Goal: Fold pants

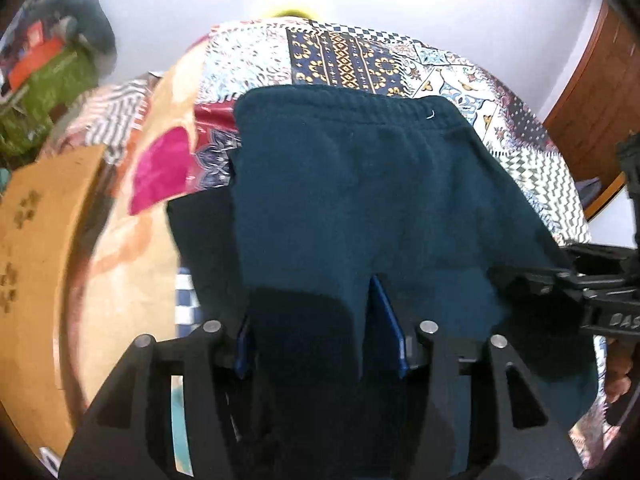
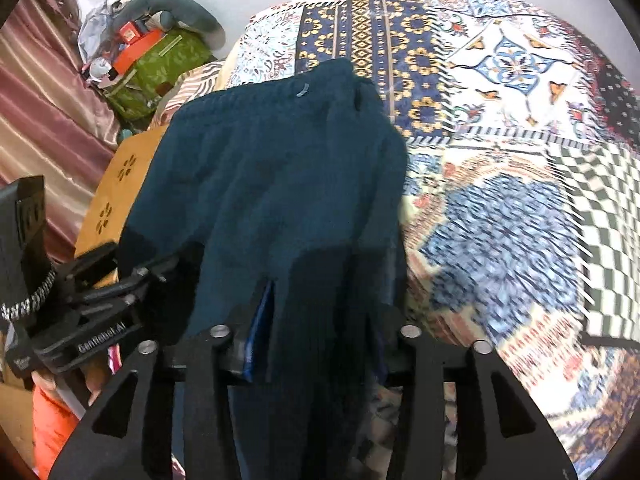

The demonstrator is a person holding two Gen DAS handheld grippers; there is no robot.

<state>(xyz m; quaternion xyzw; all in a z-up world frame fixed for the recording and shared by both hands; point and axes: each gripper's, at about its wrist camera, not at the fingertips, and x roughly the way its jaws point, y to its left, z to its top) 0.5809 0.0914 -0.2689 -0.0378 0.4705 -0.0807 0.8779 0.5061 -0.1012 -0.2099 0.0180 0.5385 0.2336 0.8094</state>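
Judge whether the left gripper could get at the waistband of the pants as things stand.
Probably not at once: the left gripper has cloth of the pants between its fingers. The waistband lies uncovered at the far end.

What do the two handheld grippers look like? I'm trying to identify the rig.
Both are matte black, with angular cut-out linkage arms, silver pivot pins and blue finger pads. The left gripper shows white "GenRobot.AI" lettering in the right wrist view. The right gripper bears partial white letters "DAS".

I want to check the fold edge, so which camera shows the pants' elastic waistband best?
The left wrist view: the waistband runs across the frame, gathers visible. The right wrist view shows it slanted, its right end bunched.
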